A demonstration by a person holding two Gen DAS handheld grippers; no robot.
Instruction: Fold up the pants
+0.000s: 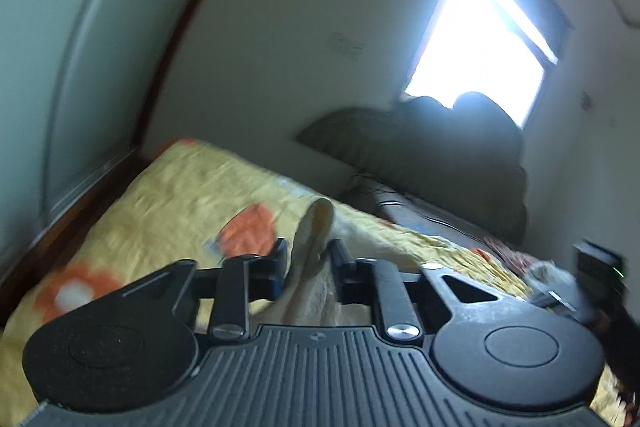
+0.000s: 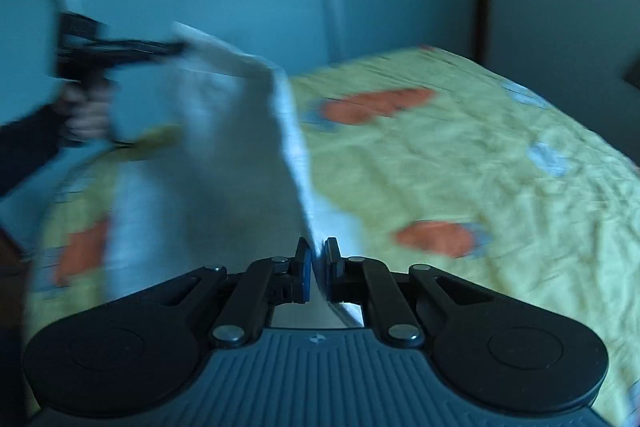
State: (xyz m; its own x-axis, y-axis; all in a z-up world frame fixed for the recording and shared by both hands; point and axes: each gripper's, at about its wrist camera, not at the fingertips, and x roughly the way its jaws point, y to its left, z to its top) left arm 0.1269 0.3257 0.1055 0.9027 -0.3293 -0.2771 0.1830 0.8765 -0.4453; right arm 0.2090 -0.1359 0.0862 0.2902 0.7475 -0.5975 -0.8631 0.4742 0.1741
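Note:
The pants (image 2: 224,155) are pale cream cloth, held up above the bed between both grippers. My right gripper (image 2: 319,259) is shut on one edge of the pants, the cloth pinched between its blue pads. My left gripper (image 1: 308,259) is shut on another part of the pants (image 1: 312,227), a fold sticking up between its fingers. In the right wrist view the left gripper (image 2: 176,47) shows at the far left, held by a hand, clamped on the cloth's upper corner. Both views are blurred by motion.
The bed has a yellow sheet (image 2: 460,155) with orange flowers. A dark pile of bedding (image 1: 440,155) lies at the head under a bright window (image 1: 480,55). A wooden bed frame (image 1: 64,223) runs along the left by a pale wardrobe. A dark device (image 1: 600,267) stands at right.

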